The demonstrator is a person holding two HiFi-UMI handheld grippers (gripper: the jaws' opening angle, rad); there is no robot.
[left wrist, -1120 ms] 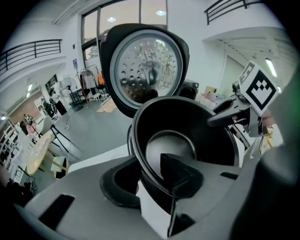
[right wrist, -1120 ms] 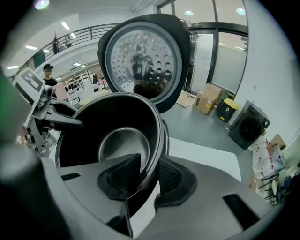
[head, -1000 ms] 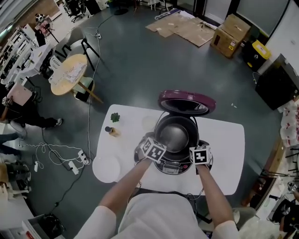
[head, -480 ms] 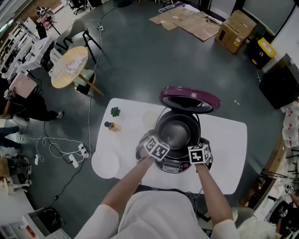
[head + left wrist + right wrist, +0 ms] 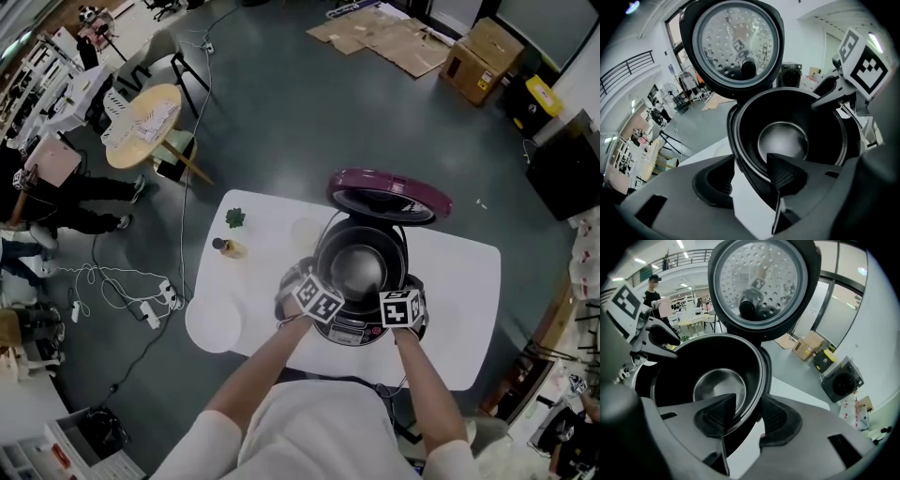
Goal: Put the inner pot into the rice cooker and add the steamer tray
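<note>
Inner pot (image 5: 359, 269) down, tray to come: the pot sits inside the open rice cooker (image 5: 349, 336) at the centre of the head view, with the purple lid (image 5: 386, 195) thrown back toward the top of the frame. The first half of the job appears done. No steamer tray is in the pot. A white round piece (image 5: 214, 323) at the lower left corner of the table (image 5: 450, 309) may be that tray, though the pictures do not settle it.

The left gripper (image 5: 751, 164) straddles the pot's near rim. One jaw is inside the pot and one outside, and they are spreading apart with daylight showing beside the rim. On the opposite side, the right gripper (image 5: 749, 401) brackets the rim the same way. Its jaws are also opening and appear to be letting go rather than pinching. Neither gripper carries anything.
</note>
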